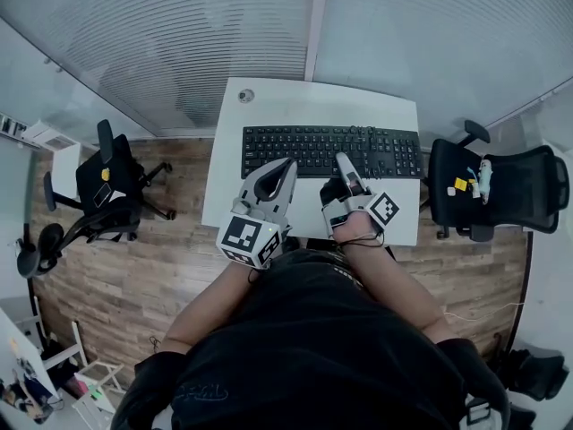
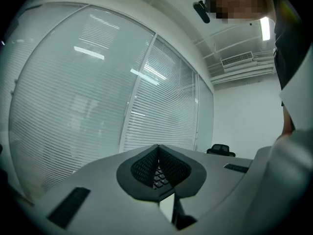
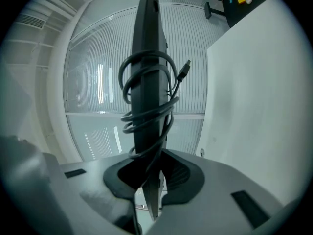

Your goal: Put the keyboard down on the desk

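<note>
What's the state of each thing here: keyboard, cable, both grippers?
keyboard: held clear of the desk, not yet down.
cable: coiled round the keyboard, plug end loose.
right gripper: shut on the keyboard's edge.
left gripper: jaw tips together, keys showing through the gap below them.

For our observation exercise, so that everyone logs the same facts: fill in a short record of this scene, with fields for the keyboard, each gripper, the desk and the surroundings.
keyboard: black, cable wound round it, held clear of the desk, not yet down
right gripper: shut on the keyboard's near edge
left gripper: jaw tips together; keys show in the gap below; a grip on the keyboard cannot be confirmed
desk: white, round cable hole at back left
surroundings: black chair left, black chair right, blinds behind, wood floor
</note>
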Demonstrator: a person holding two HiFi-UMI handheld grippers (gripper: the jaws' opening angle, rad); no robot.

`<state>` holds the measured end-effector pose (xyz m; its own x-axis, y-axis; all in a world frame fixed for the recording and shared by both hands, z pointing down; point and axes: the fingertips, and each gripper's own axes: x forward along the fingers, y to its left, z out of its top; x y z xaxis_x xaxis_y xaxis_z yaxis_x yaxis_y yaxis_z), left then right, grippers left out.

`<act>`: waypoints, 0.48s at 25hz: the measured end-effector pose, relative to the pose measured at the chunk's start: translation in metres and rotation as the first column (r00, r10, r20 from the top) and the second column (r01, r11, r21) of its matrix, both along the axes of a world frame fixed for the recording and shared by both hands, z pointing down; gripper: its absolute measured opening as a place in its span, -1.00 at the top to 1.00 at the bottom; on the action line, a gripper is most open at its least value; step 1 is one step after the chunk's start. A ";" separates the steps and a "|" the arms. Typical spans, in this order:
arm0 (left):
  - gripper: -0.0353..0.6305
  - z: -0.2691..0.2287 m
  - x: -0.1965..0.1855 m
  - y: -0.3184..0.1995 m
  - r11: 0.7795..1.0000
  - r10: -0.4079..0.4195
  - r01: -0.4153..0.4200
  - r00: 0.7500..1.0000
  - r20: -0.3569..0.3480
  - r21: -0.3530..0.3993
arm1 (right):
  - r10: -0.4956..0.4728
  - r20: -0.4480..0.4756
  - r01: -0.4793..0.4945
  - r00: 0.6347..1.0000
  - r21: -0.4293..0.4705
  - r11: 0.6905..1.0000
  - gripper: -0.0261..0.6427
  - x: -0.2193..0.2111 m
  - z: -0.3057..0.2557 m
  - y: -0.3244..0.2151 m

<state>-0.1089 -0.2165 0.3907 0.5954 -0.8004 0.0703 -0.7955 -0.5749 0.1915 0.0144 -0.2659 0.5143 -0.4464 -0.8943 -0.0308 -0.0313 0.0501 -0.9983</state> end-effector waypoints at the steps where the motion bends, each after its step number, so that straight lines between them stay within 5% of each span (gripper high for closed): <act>1: 0.85 0.001 -0.002 -0.001 1.000 -0.008 0.008 1.000 0.001 -0.003 | -0.007 -0.002 0.007 1.000 0.001 1.000 0.67 -0.001 0.001 -0.003; 12: 0.85 0.019 0.006 -0.023 0.998 -0.020 0.020 1.000 0.002 -0.066 | -0.056 -0.005 0.055 0.998 -0.044 0.997 0.67 -0.007 0.028 -0.026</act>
<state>-0.1024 -0.2394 0.4094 0.5795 -0.8054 0.1245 -0.8068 -0.5453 0.2274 0.0076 -0.2916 0.5420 -0.4955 -0.8685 0.0110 -0.0354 0.0076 -0.9993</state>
